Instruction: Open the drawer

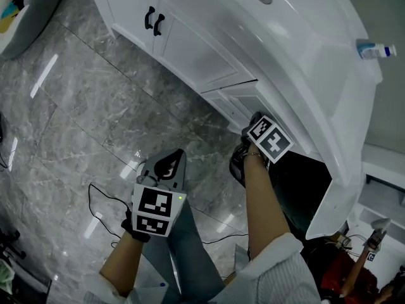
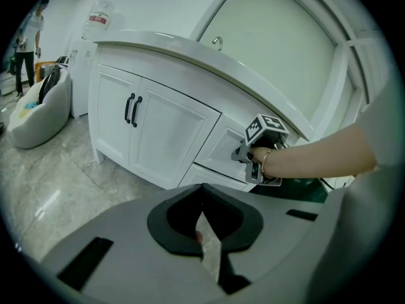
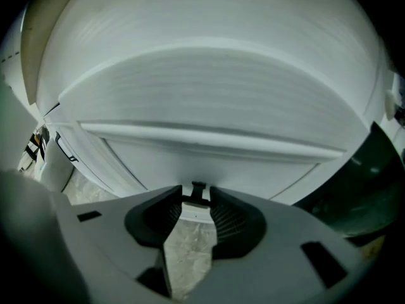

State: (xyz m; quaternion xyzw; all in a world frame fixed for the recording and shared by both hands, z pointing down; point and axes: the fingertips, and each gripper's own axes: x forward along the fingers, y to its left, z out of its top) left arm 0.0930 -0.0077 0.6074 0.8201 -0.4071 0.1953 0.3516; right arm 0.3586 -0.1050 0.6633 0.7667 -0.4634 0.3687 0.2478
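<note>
From the head view, the drawer (image 1: 235,101) sits in the white vanity cabinet (image 1: 209,49), to the right of the 2 doors with black pulls (image 1: 154,21). My right gripper (image 1: 248,132) is up against the drawer's front with its marker cube toward me. My left gripper (image 1: 176,161) hangs well apart from the cabinet, over the grey marble floor (image 1: 76,106). The right is plainly the nearer hand. In the left gripper view, my left jaws meet at the tips with nothing between them. Beyond them, the right gripper (image 2: 247,156) reaches in from the right at the drawer (image 2: 221,149). In the right gripper view, the drawer front (image 3: 209,151) fills the scene, its long axis running left to right across my jaws. The small black handle (image 3: 198,189) stands between the 2 jaws. The jaws are apart, and I see a sliver of space on each side of the handle, so I judge the pads are not pressing on it. I cannot tell the handle's own long axis from here. The drawer lies straight ahead along the right gripper's line. Once the jaws grip the handle, the pull should come straight back toward me, square to the drawer front.
</note>
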